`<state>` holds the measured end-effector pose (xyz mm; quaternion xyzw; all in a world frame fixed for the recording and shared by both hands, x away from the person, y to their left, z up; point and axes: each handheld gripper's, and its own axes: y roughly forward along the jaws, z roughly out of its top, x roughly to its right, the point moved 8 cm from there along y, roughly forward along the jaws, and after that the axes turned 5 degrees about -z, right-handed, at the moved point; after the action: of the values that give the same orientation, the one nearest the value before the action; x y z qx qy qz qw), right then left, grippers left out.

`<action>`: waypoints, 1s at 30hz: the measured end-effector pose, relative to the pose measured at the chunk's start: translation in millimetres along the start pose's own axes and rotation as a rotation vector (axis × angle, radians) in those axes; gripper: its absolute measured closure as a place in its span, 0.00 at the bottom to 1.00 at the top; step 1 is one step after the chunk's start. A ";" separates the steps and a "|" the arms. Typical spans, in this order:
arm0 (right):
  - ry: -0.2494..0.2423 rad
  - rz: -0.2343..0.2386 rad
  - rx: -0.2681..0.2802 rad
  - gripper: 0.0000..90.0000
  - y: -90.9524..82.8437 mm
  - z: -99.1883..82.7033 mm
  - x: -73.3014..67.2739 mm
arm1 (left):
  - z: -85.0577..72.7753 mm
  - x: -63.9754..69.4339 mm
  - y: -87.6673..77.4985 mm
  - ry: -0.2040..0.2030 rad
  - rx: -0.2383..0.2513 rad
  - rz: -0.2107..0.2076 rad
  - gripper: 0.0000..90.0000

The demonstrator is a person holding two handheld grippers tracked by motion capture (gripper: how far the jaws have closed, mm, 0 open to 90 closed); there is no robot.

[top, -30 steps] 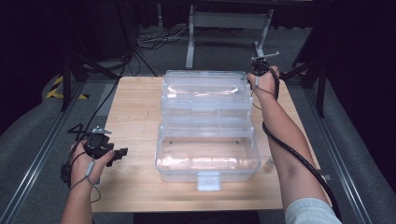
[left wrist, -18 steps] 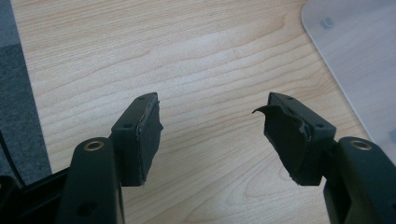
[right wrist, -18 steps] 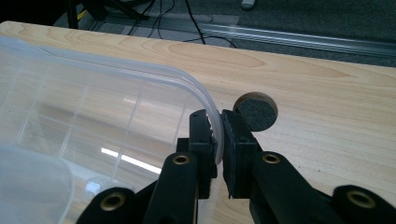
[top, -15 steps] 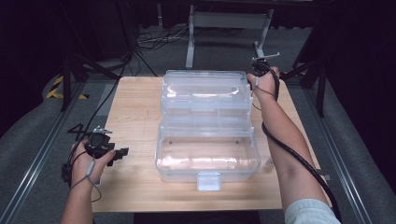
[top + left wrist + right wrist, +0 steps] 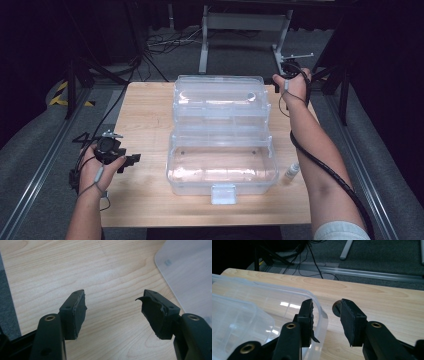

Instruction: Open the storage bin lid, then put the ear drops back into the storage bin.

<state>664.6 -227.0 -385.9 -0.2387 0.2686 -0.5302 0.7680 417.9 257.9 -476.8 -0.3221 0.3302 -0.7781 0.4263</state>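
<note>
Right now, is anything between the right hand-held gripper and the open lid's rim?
Nothing visible. The right hand-held gripper has just been opening, one jaw over the clear lid rim, the other outside it, pads apart from it.

I see a small white bottle [image 5: 292,171] standing on the wooden table [image 5: 145,115] at four o'clock, with cables [image 5: 160,42] on the floor at twelve.

Black gripper [image 5: 113,315] jaws with brass-ringed screw holes, torn pads, black cables.
</note>
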 end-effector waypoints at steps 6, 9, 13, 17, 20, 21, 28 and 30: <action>0.003 0.003 0.028 0.69 -27.0 -2.0 8.4 | 15.9 2.1 3.9 0.014 0.015 -0.020 0.40; 0.009 -0.003 0.038 0.68 -39.6 -5.0 15.0 | 25.2 2.7 4.9 0.023 0.020 -0.025 0.40; 0.007 -0.005 0.050 0.66 -58.2 -9.7 22.6 | 32.3 3.6 6.2 0.029 0.026 -0.037 0.40; -0.006 -0.002 0.060 0.66 -72.4 -13.1 25.9 | 38.5 4.3 10.6 0.031 0.028 -0.046 0.40; -0.008 -0.001 0.067 0.65 -83.0 -15.8 27.6 | 42.1 6.8 14.2 0.038 0.023 -0.051 0.40; -0.012 0.000 0.069 0.65 -87.5 -17.1 27.9 | 43.2 8.1 15.1 0.043 0.023 -0.055 0.40; -0.041 0.007 0.076 0.65 -107.6 -24.5 25.0 | 49.1 14.3 17.2 0.053 0.029 -0.067 0.40; -0.055 0.012 0.077 0.65 -113.9 -27.2 22.5 | 50.0 15.9 17.0 0.052 0.032 -0.070 0.40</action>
<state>575.0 -287.4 -335.4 -0.2219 0.2281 -0.5288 0.7868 457.9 224.9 -458.0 -0.3062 0.3173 -0.8058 0.3953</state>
